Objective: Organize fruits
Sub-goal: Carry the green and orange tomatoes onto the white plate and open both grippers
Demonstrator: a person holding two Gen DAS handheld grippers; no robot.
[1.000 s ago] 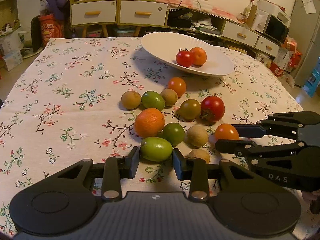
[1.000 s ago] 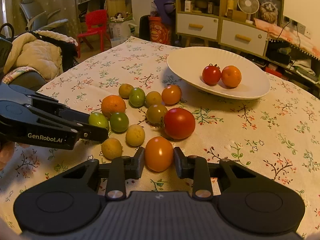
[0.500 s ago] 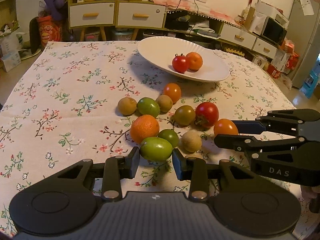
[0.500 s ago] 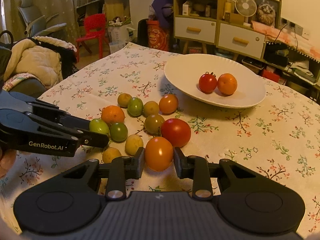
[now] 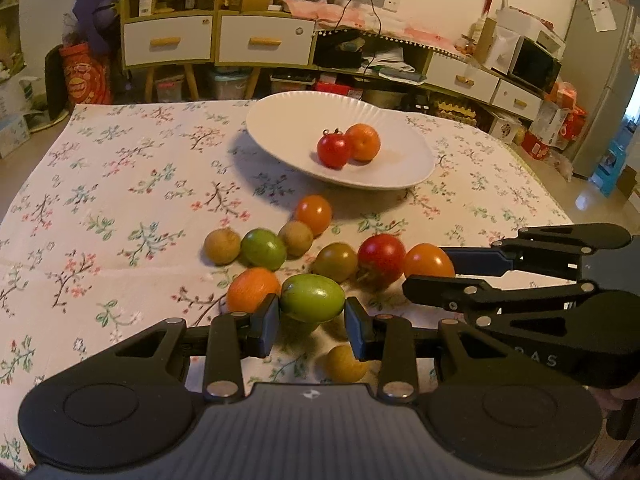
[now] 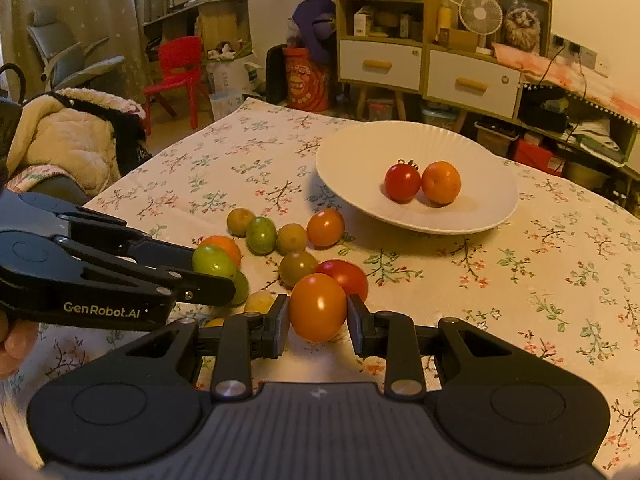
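Observation:
My left gripper (image 5: 312, 314) is shut on a green tomato (image 5: 312, 296) and holds it just above the pile of fruit. In the right wrist view my right gripper (image 6: 319, 320) is shut on an orange tomato (image 6: 318, 300), also raised off the cloth. Each gripper shows in the other's view: the right gripper (image 5: 430, 270) with its orange tomato (image 5: 428, 260), the left gripper (image 6: 210, 276) with its green tomato (image 6: 213, 260). Behind the pile a white plate (image 5: 280, 128) carries a red tomato (image 5: 334, 150) and an orange fruit (image 5: 363, 142).
Several loose fruits lie on the floral tablecloth (image 5: 120, 184): an orange (image 5: 250, 286), a green one (image 5: 263, 249), a red tomato (image 5: 381, 258), brownish ones (image 5: 222, 245). A chair with a cream coat (image 6: 68, 140) stands at the table's left; cabinets (image 6: 424, 68) stand behind.
Both grippers have lifted their fruits off the cloth and drawn slightly up and back. The pile now sits lower relative to the held fruits. Both grips stay closed.

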